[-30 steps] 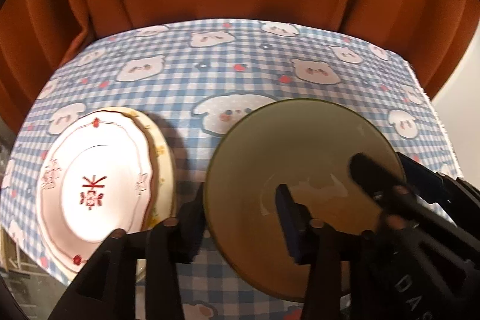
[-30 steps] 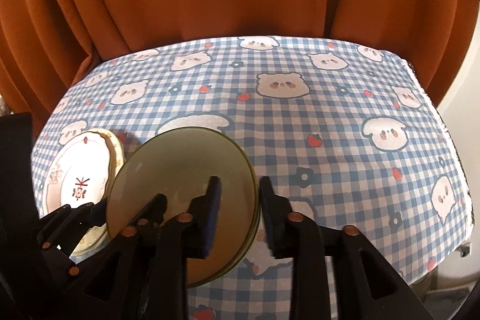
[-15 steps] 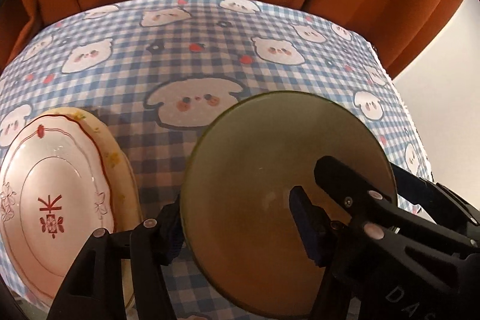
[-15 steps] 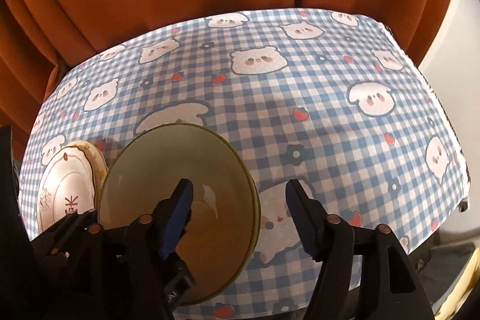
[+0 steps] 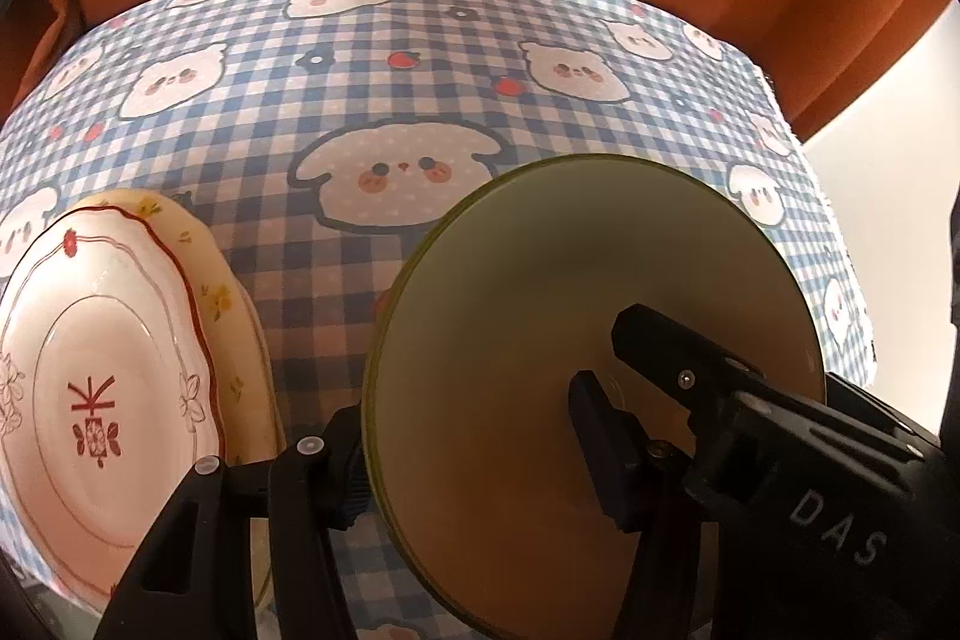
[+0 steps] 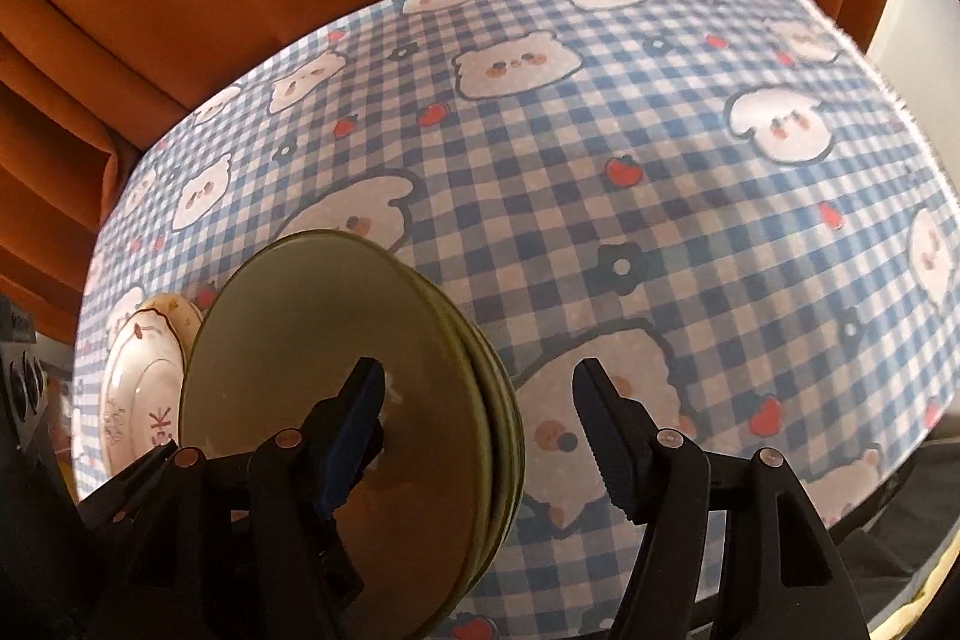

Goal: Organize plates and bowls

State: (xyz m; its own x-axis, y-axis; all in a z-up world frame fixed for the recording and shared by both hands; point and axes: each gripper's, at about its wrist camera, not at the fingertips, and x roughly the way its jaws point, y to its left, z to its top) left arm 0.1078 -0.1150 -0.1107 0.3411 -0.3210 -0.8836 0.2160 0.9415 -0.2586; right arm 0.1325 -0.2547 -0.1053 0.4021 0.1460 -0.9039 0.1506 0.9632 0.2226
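Green bowls between left gripper fingers, plates beside

Right gripper: its jaws were closed on the rim of the green bowl a second ago; they were since spread wide, so that the rim was left free between them, one finger over the bowl's inside and the other over the tablecloth.

Left gripper: its view was brought lower and nearer, and the bowl was seen larger in it.

Plates: they were shifted toward the left edge of the left wrist view, and were seen smaller and further left in the right wrist view.
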